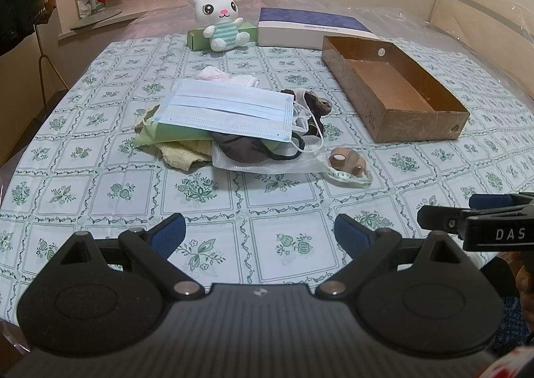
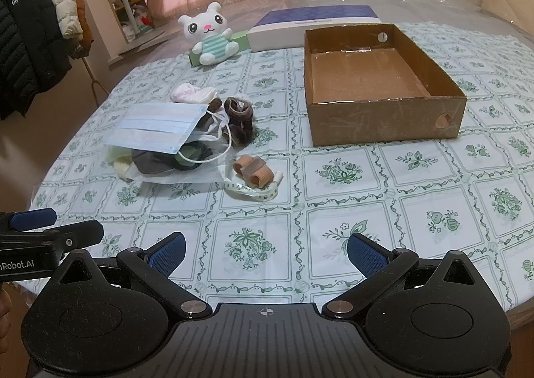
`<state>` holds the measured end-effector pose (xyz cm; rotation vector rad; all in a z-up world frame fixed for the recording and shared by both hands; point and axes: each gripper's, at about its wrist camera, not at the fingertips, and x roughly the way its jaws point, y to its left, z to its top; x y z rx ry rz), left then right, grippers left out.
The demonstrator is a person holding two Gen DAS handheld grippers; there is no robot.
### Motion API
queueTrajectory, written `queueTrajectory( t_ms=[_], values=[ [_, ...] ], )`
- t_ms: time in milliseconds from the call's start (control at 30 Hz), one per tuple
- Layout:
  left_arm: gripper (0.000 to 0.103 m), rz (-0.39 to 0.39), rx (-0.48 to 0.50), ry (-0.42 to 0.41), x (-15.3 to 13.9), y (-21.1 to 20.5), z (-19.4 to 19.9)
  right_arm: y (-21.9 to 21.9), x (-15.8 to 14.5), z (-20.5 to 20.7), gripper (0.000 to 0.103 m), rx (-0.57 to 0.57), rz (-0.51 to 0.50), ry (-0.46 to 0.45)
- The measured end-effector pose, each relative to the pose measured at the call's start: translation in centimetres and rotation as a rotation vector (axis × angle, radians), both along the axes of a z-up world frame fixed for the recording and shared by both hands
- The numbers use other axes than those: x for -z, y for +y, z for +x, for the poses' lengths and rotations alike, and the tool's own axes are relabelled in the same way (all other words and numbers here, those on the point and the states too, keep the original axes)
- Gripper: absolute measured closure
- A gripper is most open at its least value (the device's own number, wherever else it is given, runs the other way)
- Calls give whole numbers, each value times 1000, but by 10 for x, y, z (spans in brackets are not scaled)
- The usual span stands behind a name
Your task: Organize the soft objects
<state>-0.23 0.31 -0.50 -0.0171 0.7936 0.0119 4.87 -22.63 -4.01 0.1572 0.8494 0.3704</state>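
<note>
Left gripper [image 1: 259, 231] and right gripper [image 2: 266, 253] gaped wide, empty; blue mask [image 1: 224, 111] well ahead, hiding pile beneath.

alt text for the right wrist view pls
An open hand-held gripper hovers empty over a green floral tablecloth. Ahead left lies a pile of soft items topped by a pale blue pleated face mask; ahead right stands an empty brown cardboard box, with a white plush bunny behind.
</note>
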Motion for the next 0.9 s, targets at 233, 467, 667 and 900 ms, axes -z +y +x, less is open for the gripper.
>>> queueTrajectory(
  t_ms=[233,467,667,900],
  values=[
    [8,-1,0,1,0,0,-1,0,2,0,0,0,-2,1],
    [8,0,-2,7,12,2,0,2,7,0,0,0,-3,6],
    [8,0,-3,13,13,1,2,2,7,2,0,-1,-3,11],
    [8,-1,-5,17,14,2,6,2,8,6,0,-2,-2,19]
  ],
)
